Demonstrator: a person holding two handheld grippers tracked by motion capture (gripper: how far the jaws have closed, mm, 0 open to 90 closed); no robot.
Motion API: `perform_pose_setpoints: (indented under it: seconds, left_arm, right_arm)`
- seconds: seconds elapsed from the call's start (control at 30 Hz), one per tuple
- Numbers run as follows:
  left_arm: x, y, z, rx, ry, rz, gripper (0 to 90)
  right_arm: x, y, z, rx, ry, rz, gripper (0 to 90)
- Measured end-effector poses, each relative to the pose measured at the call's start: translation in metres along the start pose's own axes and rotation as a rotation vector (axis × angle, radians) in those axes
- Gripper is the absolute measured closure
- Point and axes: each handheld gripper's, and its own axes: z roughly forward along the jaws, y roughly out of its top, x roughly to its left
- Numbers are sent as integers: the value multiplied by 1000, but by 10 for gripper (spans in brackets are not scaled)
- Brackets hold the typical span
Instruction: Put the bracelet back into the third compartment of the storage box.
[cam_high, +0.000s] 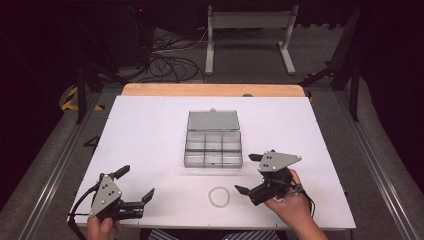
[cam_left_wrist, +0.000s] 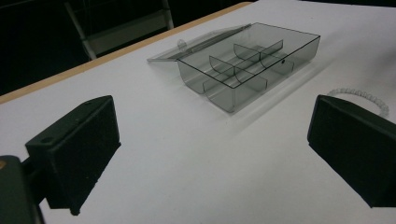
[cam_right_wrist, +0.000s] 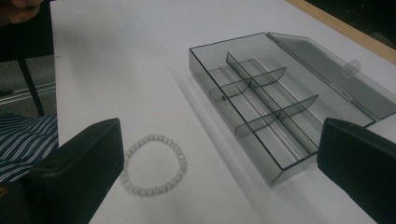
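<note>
A clear bead bracelet (cam_high: 219, 196) lies flat on the white desk (cam_high: 150, 130), in the gap between the two grippers and nearer the person's edge than the clear compartment box (cam_high: 213, 148). The box is seen with its lid (cam_high: 212, 120) folded back flat on the far side and all six compartments empty.

The right gripper (cam_high: 252, 173) is held with its jaws spread wide and nothing between them. In the right gripper view the bracelet (cam_right_wrist: 154, 164) is found low and just inside the left jaw, close ahead of the jaw tips, with the box (cam_right_wrist: 261, 100) farther out and toward the right jaw.

The left gripper (cam_high: 135, 185) is likewise released and empty. In the left gripper view the bracelet (cam_left_wrist: 362, 95) is partly hidden behind the right jaw, off to that side and not between the jaws, with the box (cam_left_wrist: 250, 63) straight ahead and well beyond.

The right gripper is judged the nearer and better aligned. Being a ring, the bracelet offers no long axis, so a pinch across one strand of its rim is judged likely, with a short carry to a compartment.
</note>
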Motion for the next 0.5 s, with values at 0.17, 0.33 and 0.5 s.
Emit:
perform_pose_setpoints:
  seconds: [0.17, 0.33, 0.5]
  left_arm:
    - [-1, 0, 0, -2, -3, -5, 30]
    - [0, 0, 0, 1, -1, 4, 30]
    - [1, 0, 0, 2, -4, -4, 30]
  right_arm:
    - [3, 7, 7, 2, 14, -17, 14]
    - [5, 13, 14, 6, 24, -27, 13]
    - [6, 17, 21, 11, 52, -29, 5]
